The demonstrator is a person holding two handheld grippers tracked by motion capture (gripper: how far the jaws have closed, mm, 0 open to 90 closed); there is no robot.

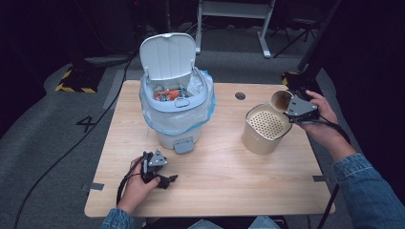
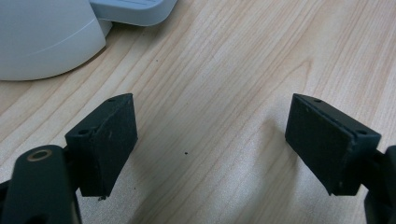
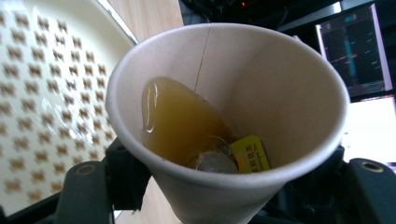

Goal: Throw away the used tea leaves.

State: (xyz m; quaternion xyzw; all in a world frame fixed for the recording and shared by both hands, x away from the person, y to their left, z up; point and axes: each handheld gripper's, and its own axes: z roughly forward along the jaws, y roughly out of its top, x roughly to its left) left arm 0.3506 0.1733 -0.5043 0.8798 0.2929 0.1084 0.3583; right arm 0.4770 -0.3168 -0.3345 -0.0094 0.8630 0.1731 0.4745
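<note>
My right gripper point(image 1: 286, 103) is shut on a white paper cup point(image 1: 281, 99), which it holds tilted over a beige canister with a perforated strainer top point(image 1: 266, 125) at the table's right. In the right gripper view the cup point(image 3: 261, 93) holds amber tea point(image 3: 180, 121), a wet tea bag point(image 3: 212, 162) and its yellow tag point(image 3: 251, 154). The liquid reaches toward the lower rim and the strainer point(image 3: 51, 93) lies just beyond it. My left gripper point(image 1: 165, 180) rests open on the wood near the front left, with nothing between its jaws point(image 2: 210, 140).
A pale blue pedal bin point(image 1: 176, 114) with a plastic liner stands mid-table with its lid point(image 1: 168, 55) raised and colourful rubbish inside. Its base point(image 2: 46, 37) and pedal point(image 2: 133, 9) lie just ahead of the left gripper. A round cable hole point(image 1: 240, 95) is behind the canister.
</note>
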